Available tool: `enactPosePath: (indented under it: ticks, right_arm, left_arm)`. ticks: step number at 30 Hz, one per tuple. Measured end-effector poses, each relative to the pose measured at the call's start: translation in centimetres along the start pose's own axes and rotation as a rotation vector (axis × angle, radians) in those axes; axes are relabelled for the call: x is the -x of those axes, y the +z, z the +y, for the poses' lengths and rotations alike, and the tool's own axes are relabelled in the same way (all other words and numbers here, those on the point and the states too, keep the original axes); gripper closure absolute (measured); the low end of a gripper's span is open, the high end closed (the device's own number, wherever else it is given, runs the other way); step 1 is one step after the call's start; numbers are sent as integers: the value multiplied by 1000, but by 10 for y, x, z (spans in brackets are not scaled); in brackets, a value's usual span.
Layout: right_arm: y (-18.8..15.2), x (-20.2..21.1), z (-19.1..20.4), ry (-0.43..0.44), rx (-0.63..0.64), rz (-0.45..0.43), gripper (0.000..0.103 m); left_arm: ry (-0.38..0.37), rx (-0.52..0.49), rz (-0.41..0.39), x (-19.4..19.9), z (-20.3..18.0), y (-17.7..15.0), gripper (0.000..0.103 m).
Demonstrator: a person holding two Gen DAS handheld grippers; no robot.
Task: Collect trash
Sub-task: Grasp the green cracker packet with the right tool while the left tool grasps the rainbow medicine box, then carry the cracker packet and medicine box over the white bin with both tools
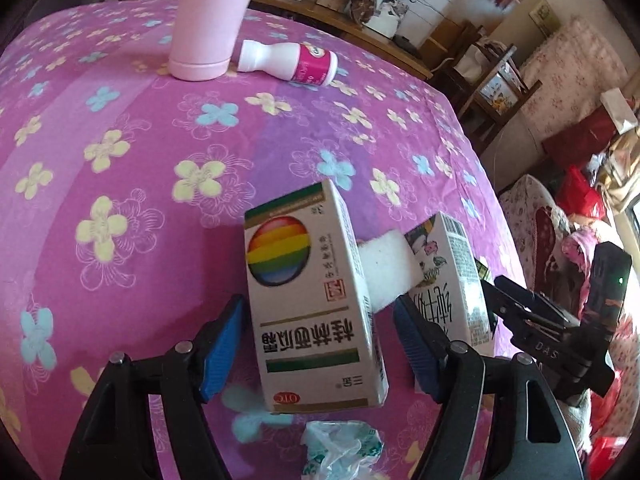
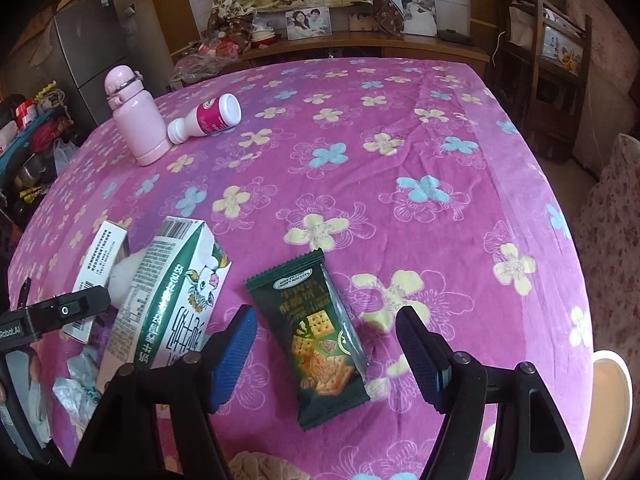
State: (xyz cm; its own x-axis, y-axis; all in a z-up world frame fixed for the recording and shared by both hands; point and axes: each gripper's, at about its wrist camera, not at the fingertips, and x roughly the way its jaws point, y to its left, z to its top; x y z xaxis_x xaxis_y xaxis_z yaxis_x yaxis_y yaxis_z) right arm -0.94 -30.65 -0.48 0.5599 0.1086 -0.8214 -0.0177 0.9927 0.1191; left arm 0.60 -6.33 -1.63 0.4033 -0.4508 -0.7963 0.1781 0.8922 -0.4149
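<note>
Purple flowered cloth (image 1: 132, 216) covers the table.

Left wrist: left gripper (image 1: 320, 340) open, straddling upright medicine box (image 1: 308, 304), pads clear. Foam (image 1: 386, 270) and carton (image 1: 452, 276) beside it. Close squarely on box sides.

Right wrist: right gripper (image 2: 326, 350) open over flat cracker packet (image 2: 320, 332). Lower before closing. Crumpled bag (image 2: 76, 388) partly hidden.

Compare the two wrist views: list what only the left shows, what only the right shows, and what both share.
Only the left wrist view: the rainbow face of the medicine box.
Only the right wrist view: the green cracker packet and the grey fridge.
Both: pink flask, tipped yogurt bottle, milk carton, crumpled plastic bag, floral tablecloth.
</note>
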Motion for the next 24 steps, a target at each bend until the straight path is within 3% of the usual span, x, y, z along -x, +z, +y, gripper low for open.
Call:
enactPosePath:
  ticks: [2,3,5,6,11,24]
  right_arm:
    - [-2,-4,3,-18,23,6,29]
    - [-4,-5,5,-31,35,10,30]
    - [-7,-6,8,-61,70,5,59]
    - [-8,-5,10,-68,88,1,66]
    - [-14,17,4,-56,73,-49,67]
    - [-39,90,3,-10,30,-142,67]
  left_arm:
    - [27,-33,-1,0,-3,-2,42]
    - [32,-45,-2,0,-4,-3,42]
    - [52,-60,-3,3,-4,-4,42]
    - [58,-65,-6,5,-4,-4,42]
    - [119,-99,-71,28,-7,-3,43]
    - [101,-180,-155,71,-53,-19,43]
